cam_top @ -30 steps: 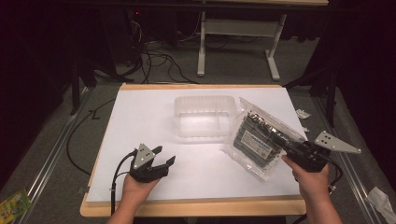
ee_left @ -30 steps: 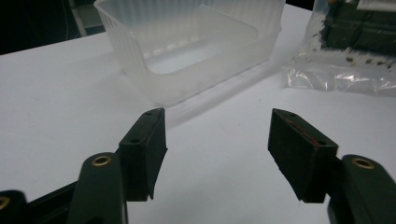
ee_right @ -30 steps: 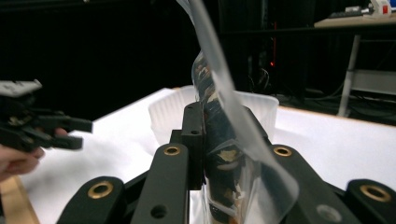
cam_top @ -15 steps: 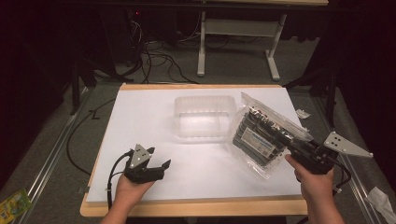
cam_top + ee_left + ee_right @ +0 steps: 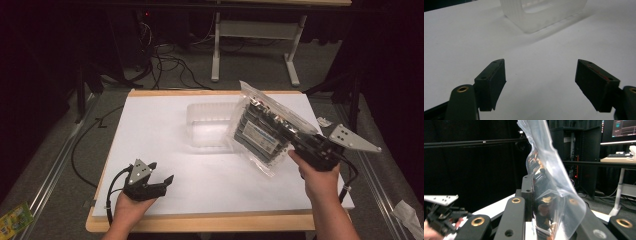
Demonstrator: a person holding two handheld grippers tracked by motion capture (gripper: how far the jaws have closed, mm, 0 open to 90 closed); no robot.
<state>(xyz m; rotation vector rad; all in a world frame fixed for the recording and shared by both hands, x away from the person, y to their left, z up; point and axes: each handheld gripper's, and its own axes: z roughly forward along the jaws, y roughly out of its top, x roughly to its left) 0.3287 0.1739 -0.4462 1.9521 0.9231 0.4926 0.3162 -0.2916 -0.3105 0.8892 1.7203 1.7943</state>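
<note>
My right gripper (image 5: 294, 137) is shut on a clear plastic bag (image 5: 262, 127) full of dark packed parts and holds it tilted above the right half of the white table (image 5: 150, 130). In the right gripper view the bag (image 5: 549, 177) stands upright between the pads of the gripper (image 5: 549, 201), with one finger (image 5: 527, 192) pressed against its side. My left gripper (image 5: 161, 171) hovers low near the front left edge. Its jaws have just been opening and now stand wide with nothing between them (image 5: 540, 75). A clear plastic tub (image 5: 212, 125) sits mid-table, ahead of the left gripper (image 5: 541, 12).
The table's wooden edge (image 5: 200, 222) runs along the front. Cables (image 5: 165, 65) and a white desk frame (image 5: 250, 45) lie on the floor beyond the table. The other hand's gripper (image 5: 441, 213) shows at the left of the right gripper view.
The right gripper has lifted the bag off the table and tipped it up, shifting toward the tub. The left gripper's jaws have spread wider and the hand slid slightly toward the front left.
</note>
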